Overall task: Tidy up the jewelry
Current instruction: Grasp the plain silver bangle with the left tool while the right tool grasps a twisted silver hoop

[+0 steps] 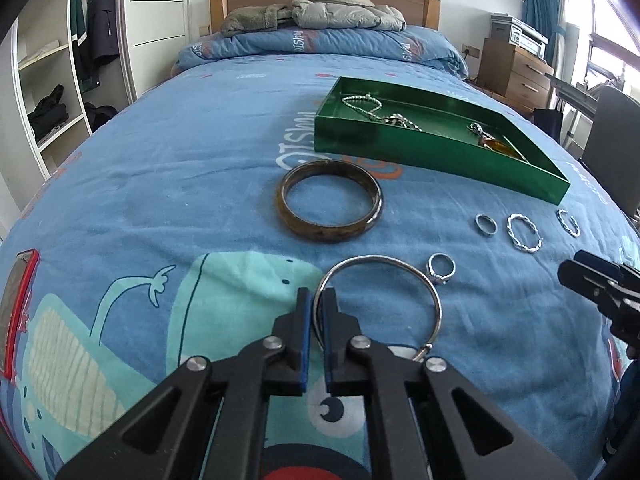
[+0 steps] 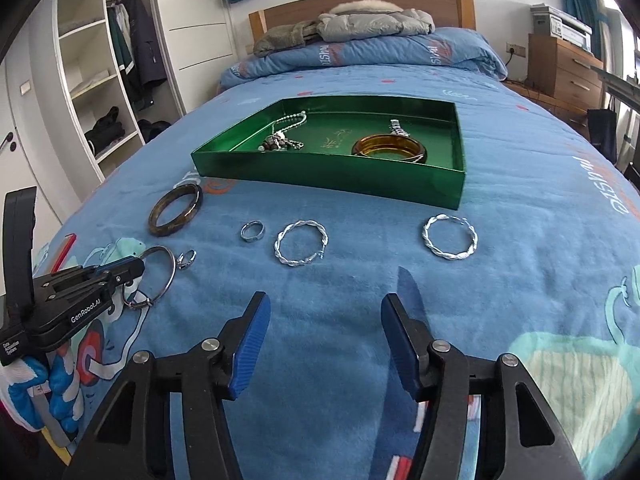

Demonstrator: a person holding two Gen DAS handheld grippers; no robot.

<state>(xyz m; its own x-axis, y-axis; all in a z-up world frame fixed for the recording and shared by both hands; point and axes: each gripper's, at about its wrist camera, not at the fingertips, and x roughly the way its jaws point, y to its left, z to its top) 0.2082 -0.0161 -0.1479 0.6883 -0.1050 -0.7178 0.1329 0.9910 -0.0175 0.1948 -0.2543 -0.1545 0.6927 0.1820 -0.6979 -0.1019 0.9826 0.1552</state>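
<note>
My left gripper (image 1: 317, 300) is shut on the near-left rim of a thin silver bangle (image 1: 376, 258) lying on the blue bedspread; the right wrist view shows the same grip (image 2: 136, 270). My right gripper (image 2: 324, 304) stands open and holds nothing, a little short of two twisted silver hoops (image 2: 296, 262) (image 2: 450, 255). A brown bangle (image 1: 332, 234), a plain ring (image 1: 486, 225) and a stone ring (image 1: 441, 268) lie between the silver bangle and the green tray (image 2: 320, 176). The tray holds chain necklaces (image 2: 286, 128), an amber bangle (image 2: 390, 148) and a watch (image 2: 398, 128).
The bed's folded duvet and jackets (image 1: 320, 12) lie at the headboard. White wardrobe shelves (image 1: 52, 80) stand to the left, a wooden nightstand with a printer (image 1: 516, 60) to the right. A red-edged object (image 1: 20, 312) lies at the bed's left edge.
</note>
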